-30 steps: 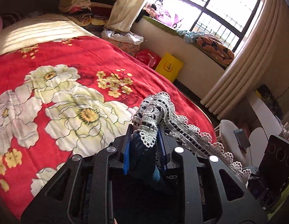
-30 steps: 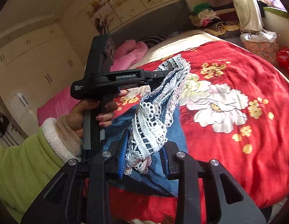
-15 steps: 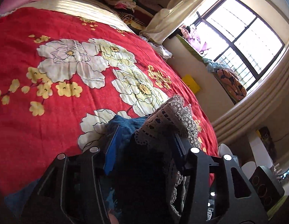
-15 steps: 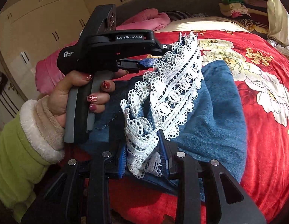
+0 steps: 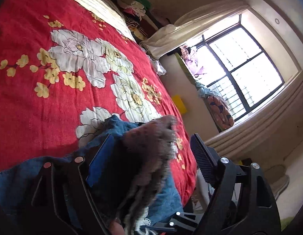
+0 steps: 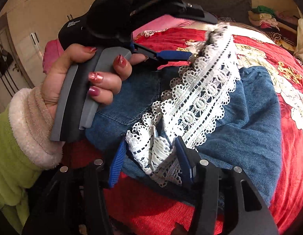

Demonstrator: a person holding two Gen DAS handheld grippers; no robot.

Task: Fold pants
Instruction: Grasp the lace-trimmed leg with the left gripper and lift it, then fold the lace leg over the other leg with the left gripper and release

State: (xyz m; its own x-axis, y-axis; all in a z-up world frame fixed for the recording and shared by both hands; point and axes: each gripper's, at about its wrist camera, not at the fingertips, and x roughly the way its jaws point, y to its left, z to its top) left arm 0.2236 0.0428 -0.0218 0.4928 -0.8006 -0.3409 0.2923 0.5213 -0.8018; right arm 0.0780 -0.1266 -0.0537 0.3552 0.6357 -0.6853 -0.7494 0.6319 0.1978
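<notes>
On the bed: the pants, blue denim with a white lace trim, lie on the red floral bedspread, near its close edge.
Pants, lay: one denim layer is doubled over another, the lace-trimmed end brought across on top. It looks like a fold just laid down, though the cloth underneath is bunched, not flat.
Lace trim: it runs in a raised band between the two tools; its far end is blurred in both views.
Right gripper: its blue pads stand a little apart with the near end of the lace and a bit of denim between them. The cloth looks loosely held, and whether the pads press it I cannot tell.
Left gripper: jaws spread wide, the lace lying loose between them and touching neither pad firmly; released, by my reading. Seen from the right wrist, the left hand grips its handle above the denim.
Done so far: at least one fold, end over end, judged from the doubled cloth.
Left to do: free the lace, smooth the lump, and likely fold once more to a compact stack.
Around: pink pillows at the headboard, piled clothes beyond the bed, a bright barred window with pale curtains, cupboard doors behind the left hand.
</notes>
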